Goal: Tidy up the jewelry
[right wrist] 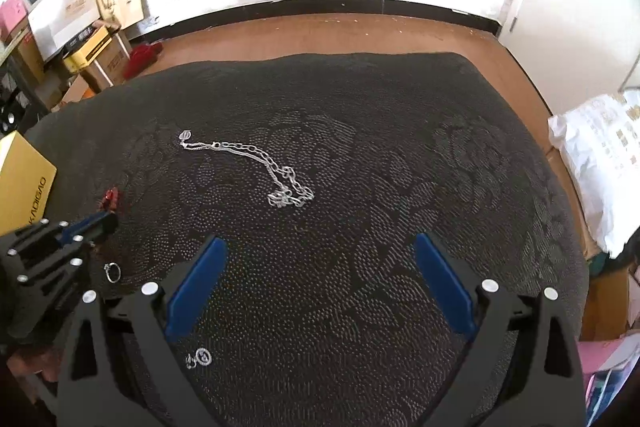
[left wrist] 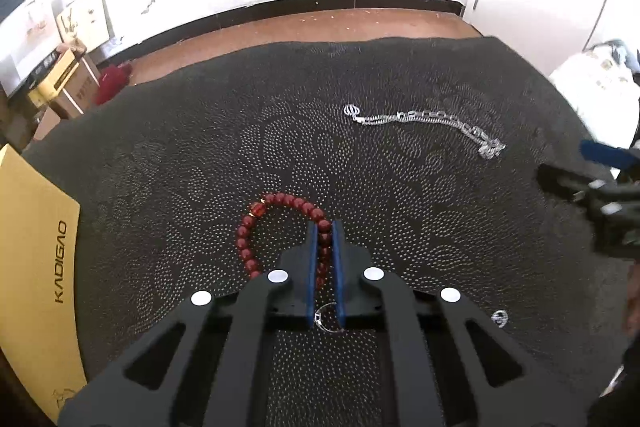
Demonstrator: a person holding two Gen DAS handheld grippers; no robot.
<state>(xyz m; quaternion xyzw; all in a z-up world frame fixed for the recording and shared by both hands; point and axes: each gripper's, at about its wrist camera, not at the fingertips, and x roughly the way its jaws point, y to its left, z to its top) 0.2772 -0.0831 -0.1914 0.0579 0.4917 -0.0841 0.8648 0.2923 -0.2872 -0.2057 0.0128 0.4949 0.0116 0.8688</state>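
A red bead bracelet (left wrist: 276, 219) lies on the black dotted cloth (left wrist: 400, 227). My left gripper (left wrist: 325, 227) is shut on one side of the bracelet, beads pinched between its blue pads. A silver ring (left wrist: 330, 319) lies under the gripper's base. A silver chain necklace (left wrist: 424, 123) lies farther right; it also shows in the right wrist view (right wrist: 256, 163). My right gripper (right wrist: 320, 247) is open and empty above the cloth, near side of the chain. In the right wrist view a ring (right wrist: 113, 271) and small earrings (right wrist: 199, 358) lie at lower left, by the left gripper (right wrist: 100, 221).
A gold box (left wrist: 36, 247) marked KADIGAO sits at the cloth's left edge. Cardboard boxes (right wrist: 84, 39) stack at the far left by the wall. A white bag (right wrist: 600, 163) lies at the right. Brown floor lies beyond the cloth.
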